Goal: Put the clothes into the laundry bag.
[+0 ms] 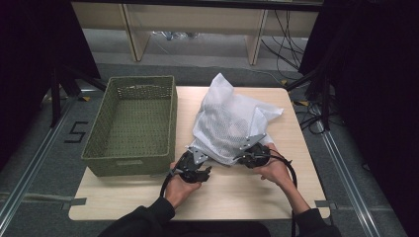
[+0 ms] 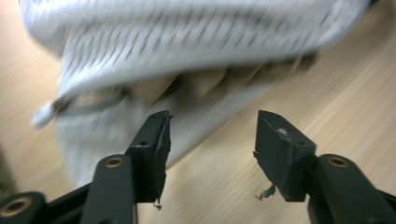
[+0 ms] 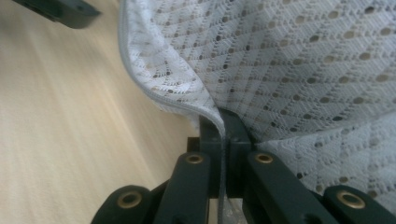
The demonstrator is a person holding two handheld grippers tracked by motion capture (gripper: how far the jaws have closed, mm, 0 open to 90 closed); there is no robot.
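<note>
I take the white mesh laundry bag (image 1: 230,123) as my landmark. It lies crumpled on the pale wooden counter (image 1: 247,195), toward the counter's far right part, with one corner peaking up at the far side. Just left of the bag stands the olive-green woven rectangular basket (image 1: 132,123), its long side close beside the mesh; I see nothing inside it, only the woven floor. Nothing lies between basket and bag.

At the bag's near edge I have both tools. My right tool (image 3: 224,140) is clamped on the bag's grey zippered hem, jaws pressed together with the seam pinched between them; in the high view it sits at the bag's near right corner (image 1: 254,153). My left tool (image 2: 212,140) is at the bag's near left corner (image 1: 195,168), jaws standing apart with bare counter between them and the blurred mesh just beyond the tips, not gripped.

Beyond the counter, past the bag's far side, I see pale wooden furniture legs (image 1: 136,29) on the grey floor, with loose black cables (image 1: 289,34) to the right.
</note>
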